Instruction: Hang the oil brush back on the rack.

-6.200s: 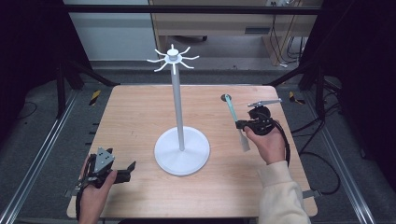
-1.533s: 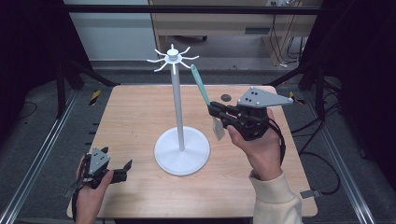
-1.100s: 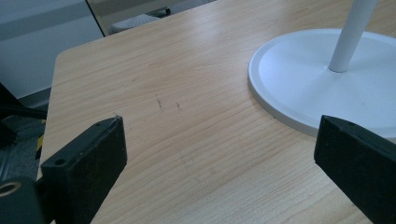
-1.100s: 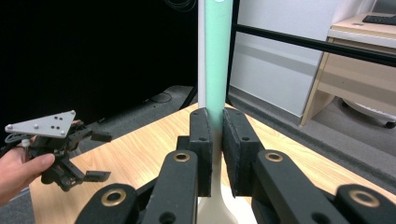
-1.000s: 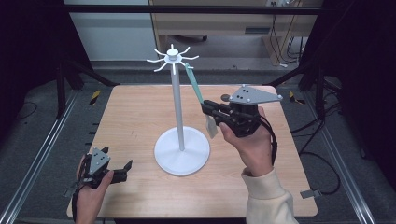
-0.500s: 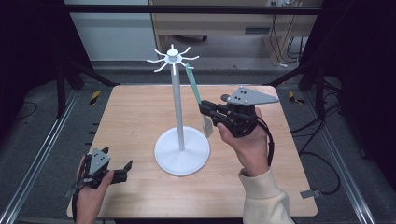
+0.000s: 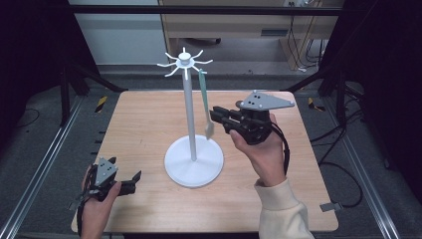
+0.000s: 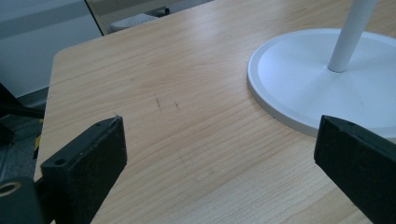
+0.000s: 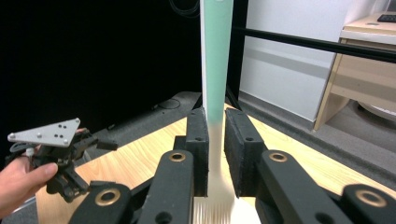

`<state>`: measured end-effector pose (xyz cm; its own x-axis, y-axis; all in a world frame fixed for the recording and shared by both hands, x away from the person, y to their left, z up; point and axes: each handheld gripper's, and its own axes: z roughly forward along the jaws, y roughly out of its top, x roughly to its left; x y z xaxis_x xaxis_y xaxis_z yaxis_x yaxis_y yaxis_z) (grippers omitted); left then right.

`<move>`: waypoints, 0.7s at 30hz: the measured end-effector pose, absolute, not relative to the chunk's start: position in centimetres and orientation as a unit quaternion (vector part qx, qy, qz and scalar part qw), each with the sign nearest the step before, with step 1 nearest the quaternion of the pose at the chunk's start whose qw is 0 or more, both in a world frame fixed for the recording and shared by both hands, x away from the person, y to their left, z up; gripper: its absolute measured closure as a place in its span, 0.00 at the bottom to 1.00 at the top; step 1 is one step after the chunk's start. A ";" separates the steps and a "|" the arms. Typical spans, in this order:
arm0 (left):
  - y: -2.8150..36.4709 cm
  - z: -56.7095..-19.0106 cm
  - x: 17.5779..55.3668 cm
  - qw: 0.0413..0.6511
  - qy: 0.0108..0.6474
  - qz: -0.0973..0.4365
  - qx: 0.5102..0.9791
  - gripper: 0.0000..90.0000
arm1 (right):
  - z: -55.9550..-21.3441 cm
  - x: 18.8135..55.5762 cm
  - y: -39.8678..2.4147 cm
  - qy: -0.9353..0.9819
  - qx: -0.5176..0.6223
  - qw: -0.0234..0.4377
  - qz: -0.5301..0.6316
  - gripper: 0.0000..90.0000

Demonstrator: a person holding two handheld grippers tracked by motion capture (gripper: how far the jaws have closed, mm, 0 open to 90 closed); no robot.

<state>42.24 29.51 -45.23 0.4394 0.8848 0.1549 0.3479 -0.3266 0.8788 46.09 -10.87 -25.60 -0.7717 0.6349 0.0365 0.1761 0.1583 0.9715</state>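
1 fork (image 7: pixel 204 102), green handle, white tines, hung vert. from a hook atop 1 white stand (image 7: pixel 191 119), mid counter (image 7: pixel 139 129). 2 tongs: right tongs (image 7: pixel 217 117) around fork's lower shaft, jaws had just been easing apart, small gap each side, fork btwn pads. Left tongs (image 7: pixel 130 179) wide, nothing in them, resting near counter's front-left corner.

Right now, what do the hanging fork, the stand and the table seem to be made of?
Fork: probably plastic, matt; mint-green handle fading to a whitish, slightly see-through tined end.
Stand: smooth white pole and round base, plastic or painted metal; the look cannot settle which.
Table: light wood or wood-look laminate, matt; fine straight grain lines and a few small dark scuffs.
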 end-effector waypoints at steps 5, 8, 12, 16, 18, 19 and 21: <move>29.4 -45.2 42.3 0.405 0.413 0.331 0.746 0.02 | -25.8 45.9 -11.7 0.740 0.286 0.219 0.567 0.83; 29.4 -45.2 42.3 0.404 0.412 0.331 0.747 0.02 | -25.9 45.9 -12.3 0.738 0.303 0.236 0.555 0.76; 29.4 -45.2 42.3 0.404 0.413 0.332 0.746 0.02 | -26.1 45.8 -12.8 0.737 0.323 0.263 0.532 0.61; 29.4 -45.2 42.4 0.403 0.413 0.332 0.746 0.02 | -26.3 45.9 -13.1 0.732 0.340 0.288 0.515 0.52; 29.4 -45.3 42.5 0.402 0.412 0.331 0.747 0.02 | -26.4 46.1 -13.2 0.733 0.344 0.292 0.509 0.44; 29.4 -45.3 42.4 0.402 0.412 0.331 0.747 0.02 | -26.4 46.0 -13.3 0.732 0.347 0.295 0.507 0.42; 29.4 -45.2 42.3 0.402 0.411 0.332 0.748 0.02 | -26.5 46.0 -13.4 0.729 0.350 0.304 0.503 0.35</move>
<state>42.34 29.41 -45.20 0.4419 0.8812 0.1677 0.3472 -0.3404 0.8738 45.99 -13.42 -26.53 -0.5696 0.8167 -0.0923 0.2046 0.2497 0.9465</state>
